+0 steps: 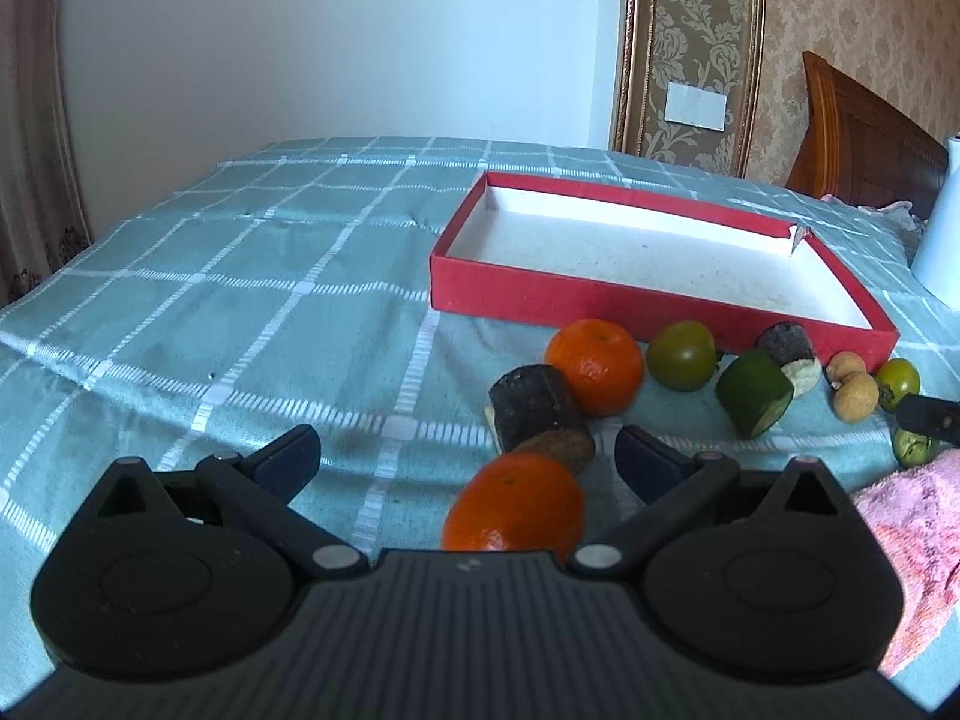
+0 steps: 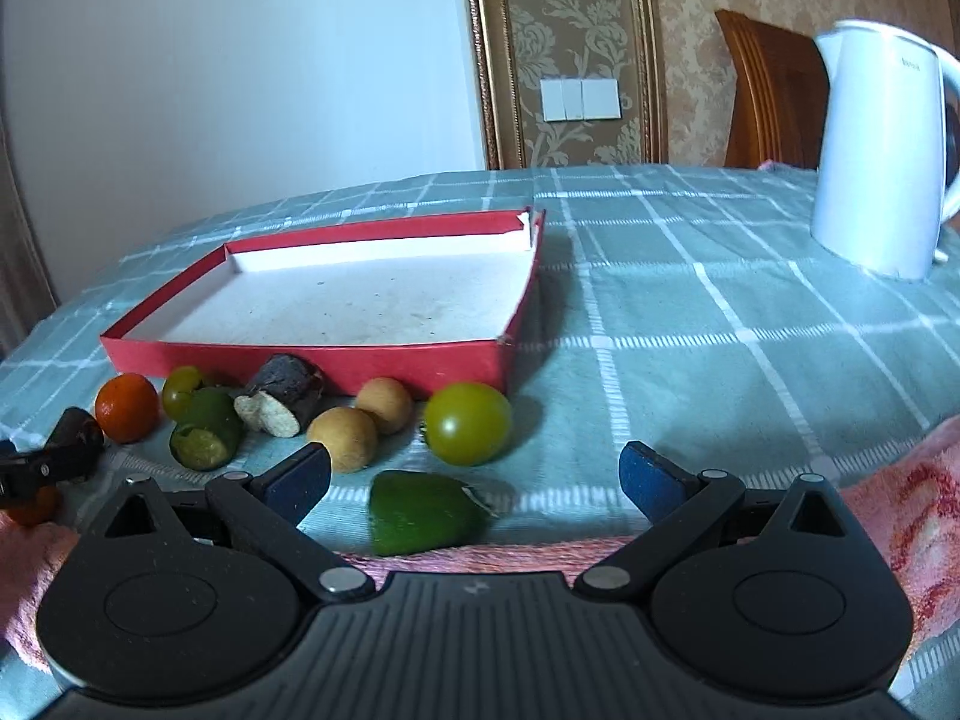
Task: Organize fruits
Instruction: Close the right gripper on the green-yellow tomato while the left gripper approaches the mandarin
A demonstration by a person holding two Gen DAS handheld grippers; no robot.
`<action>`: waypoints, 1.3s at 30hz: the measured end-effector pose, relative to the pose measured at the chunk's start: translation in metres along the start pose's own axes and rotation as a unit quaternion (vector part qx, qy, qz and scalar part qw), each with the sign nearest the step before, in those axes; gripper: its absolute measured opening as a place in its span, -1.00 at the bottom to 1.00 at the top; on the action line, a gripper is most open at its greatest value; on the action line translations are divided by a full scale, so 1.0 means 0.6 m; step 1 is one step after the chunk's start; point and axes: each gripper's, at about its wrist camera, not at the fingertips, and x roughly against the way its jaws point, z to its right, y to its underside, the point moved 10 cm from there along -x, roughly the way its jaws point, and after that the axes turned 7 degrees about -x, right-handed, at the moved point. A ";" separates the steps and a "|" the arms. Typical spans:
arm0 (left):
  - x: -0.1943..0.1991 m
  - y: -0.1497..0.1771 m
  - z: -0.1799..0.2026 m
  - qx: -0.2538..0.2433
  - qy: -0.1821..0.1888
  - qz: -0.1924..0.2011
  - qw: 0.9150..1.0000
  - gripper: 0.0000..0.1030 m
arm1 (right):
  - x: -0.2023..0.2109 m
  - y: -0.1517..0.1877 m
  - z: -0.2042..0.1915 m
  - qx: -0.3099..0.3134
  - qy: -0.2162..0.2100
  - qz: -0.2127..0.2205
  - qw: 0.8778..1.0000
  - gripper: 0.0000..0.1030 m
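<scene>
Both tools are held low over the checked tablecloth point(image 1: 240, 300), in front of a red box point(image 1: 540, 294) whose white floor holds no fruit. The fruits lie in a loose row on the cloth along the box's near wall.

Left gripper point(image 1: 468, 456): jaws spread wide, nothing held. The near orange point(image 1: 516, 507) is seen directly between the two fingers, slightly right of centre and close to the gripper body. A dark cut piece point(image 1: 537, 411) lies just beyond it, apparently touching it, and a second orange point(image 1: 594, 366) sits beyond that, beside the dark piece. The box lies farther ahead and to the right.

Right gripper point(image 2: 474, 471): jaws likewise wide and empty. A green piece point(image 2: 420, 513) lies between the fingers, a little left of centre, with its long axis running roughly across the gap, at the edge of a pink towel point(image 2: 900, 516). A round green fruit point(image 2: 468, 423) sits just past it; two small tan fruits point(image 2: 360, 426) lie to the left, near the left finger.

Judgement: the near orange is best taken by the left gripper, being round and already bracketed. The crowding dark piece may be nudged on closing. The green piece falls to the right gripper; a turn of the wrist may be needed so that its narrower width is spanned.
</scene>
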 end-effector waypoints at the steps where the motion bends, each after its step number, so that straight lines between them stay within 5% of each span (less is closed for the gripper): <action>1: 0.002 -0.001 0.000 -0.003 0.000 0.004 1.000 1.00 | 0.000 0.001 0.001 0.001 -0.004 -0.001 1.000 1.00; 8: -0.003 0.002 0.001 -0.008 0.000 -0.003 1.000 1.00 | 0.002 -0.016 -0.002 0.017 -0.009 0.017 1.000 0.91; 14: -0.005 0.004 0.006 -0.017 -0.003 -0.004 1.000 1.00 | -0.022 -0.020 0.011 0.019 -0.005 -0.011 1.000 0.20; 21: -0.003 0.004 0.012 -0.027 -0.001 0.000 1.000 1.00 | -0.037 -0.023 0.000 0.024 -0.016 -0.025 0.999 0.07; 26: -0.004 0.006 0.009 -0.021 0.001 -0.007 1.000 1.00 | -0.045 -0.022 -0.011 0.029 -0.022 -0.027 0.999 -0.26; 39: -0.003 0.012 0.005 -0.016 0.011 -0.017 1.000 1.00 | -0.033 -0.034 0.005 -0.001 -0.021 0.005 1.000 -0.29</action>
